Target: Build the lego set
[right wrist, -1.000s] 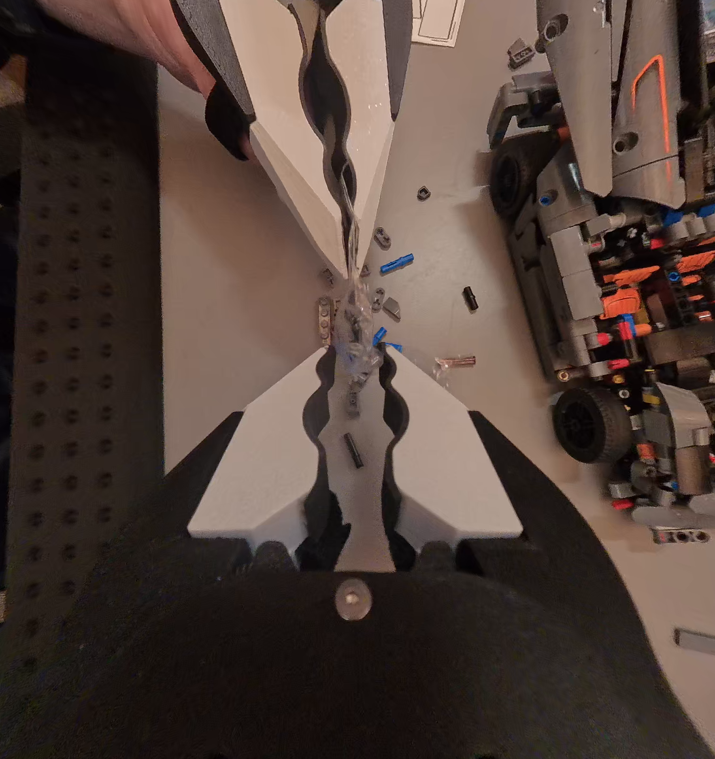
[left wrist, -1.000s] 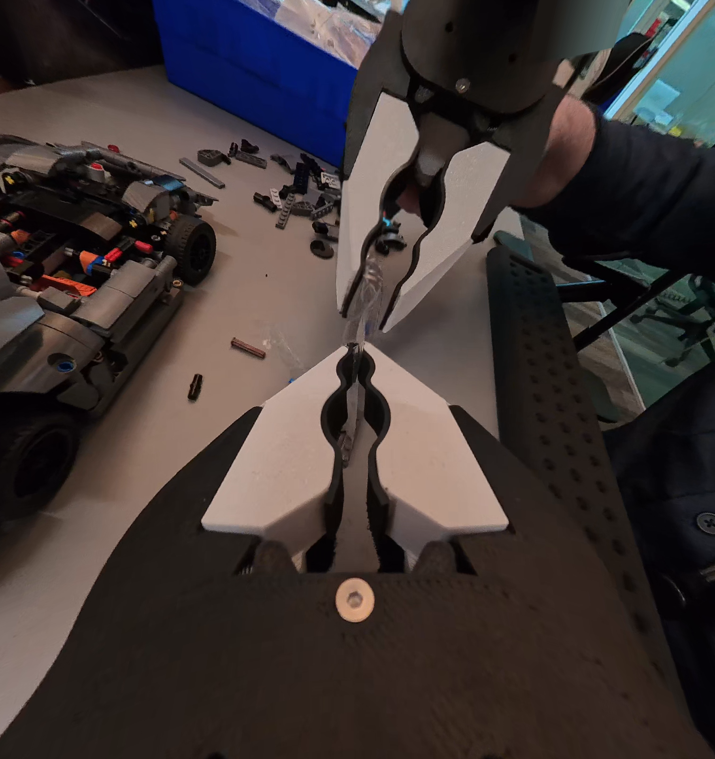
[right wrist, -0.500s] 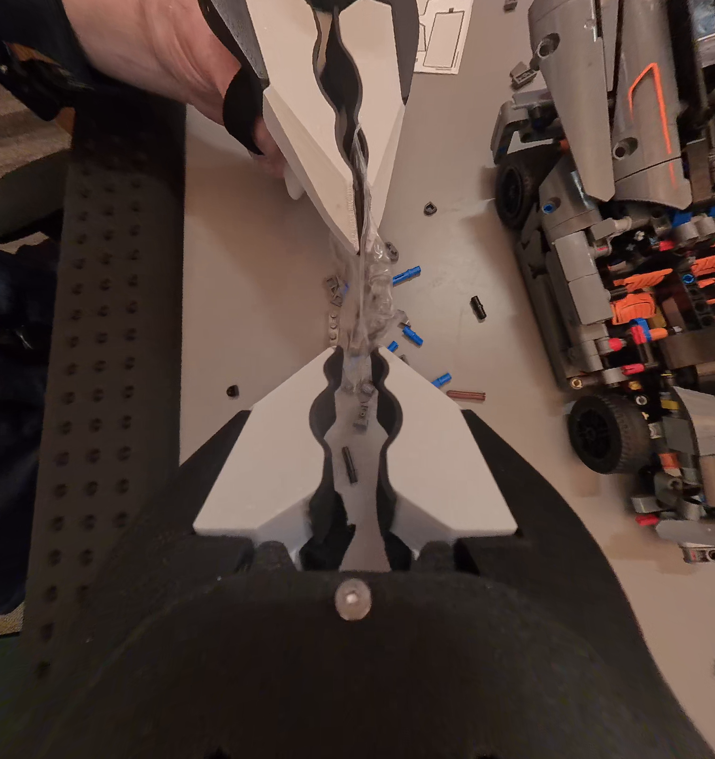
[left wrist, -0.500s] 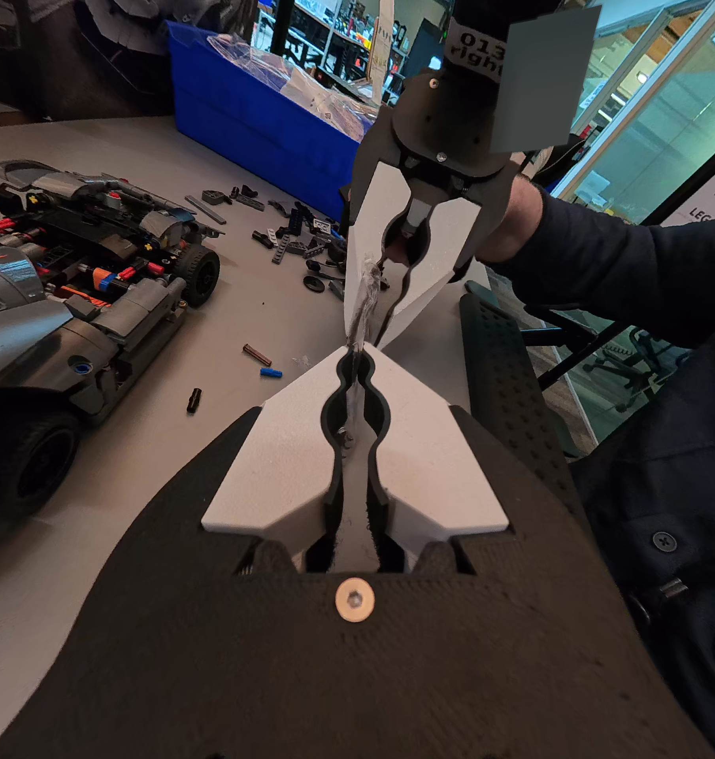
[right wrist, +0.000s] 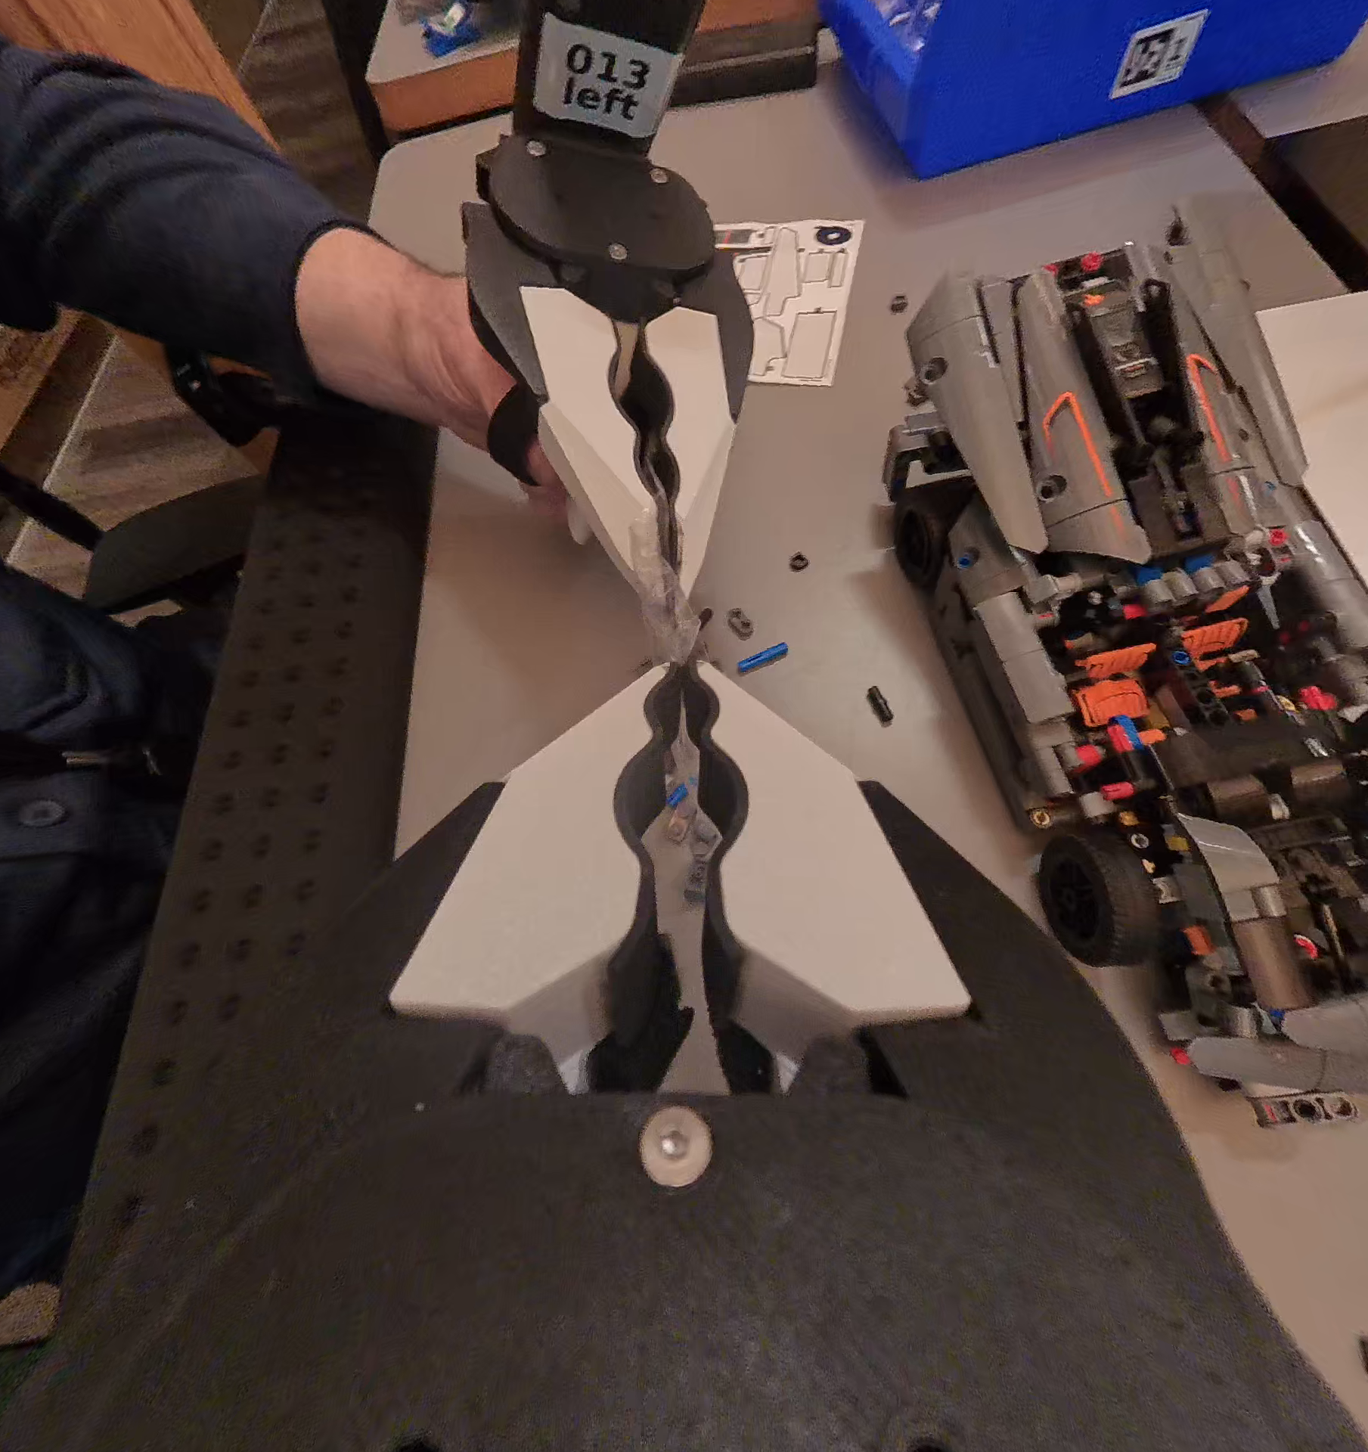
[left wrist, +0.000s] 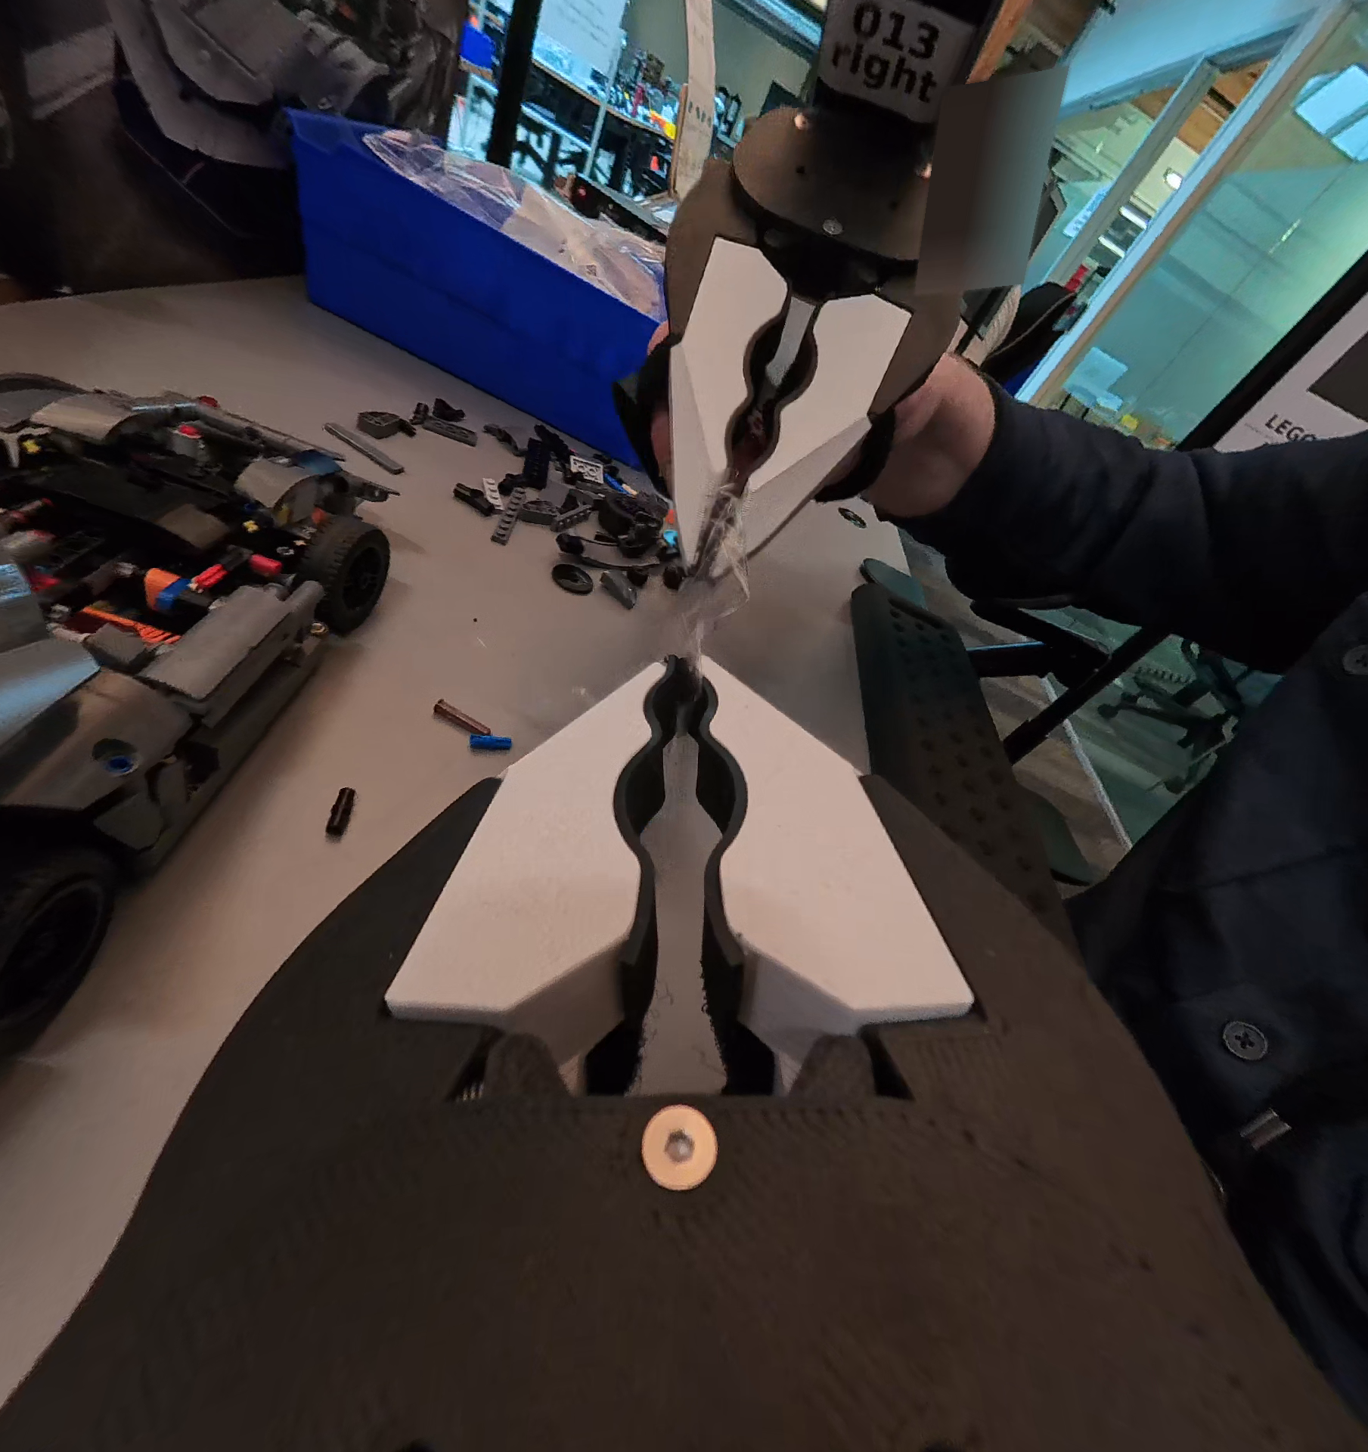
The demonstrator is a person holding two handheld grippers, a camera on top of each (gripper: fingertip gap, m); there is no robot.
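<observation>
A small clear plastic bag point(left wrist: 710, 609) is stretched and twisted between my two grippers above the table. My left gripper point(left wrist: 684, 668) is shut on one end of it. My right gripper point(right wrist: 676, 672) is shut on the other end and shows in the left wrist view point(left wrist: 704, 562), pointing down at mine. The bag point(right wrist: 661, 597) runs from the left gripper point(right wrist: 669, 577) into my right jaws. Small blue and grey pieces point(right wrist: 688, 825) show in the hollow between the right fingers. The grey and black lego car point(left wrist: 115, 550) lies to the left; it also shows in the right wrist view point(right wrist: 1136, 628).
A pile of loose dark pieces point(left wrist: 570, 503) lies before a blue bin point(left wrist: 445, 251). A blue pin point(right wrist: 763, 657), a black pin point(right wrist: 879, 702) and a sticker sheet point(right wrist: 798, 298) lie on the table point(right wrist: 508, 628). A black perforated chair back point(right wrist: 272, 707) stands at the table's edge. The tips of both grippers are at nearly the same place. From the left gripper's tips to the blue pin point(right wrist: 763, 657) is close to 11 centimeters.
My right jaws have closed from open onto the bag's end. Both grippers have risen from the table. The left gripper has kept its grip and the bag is now pulled taut.
</observation>
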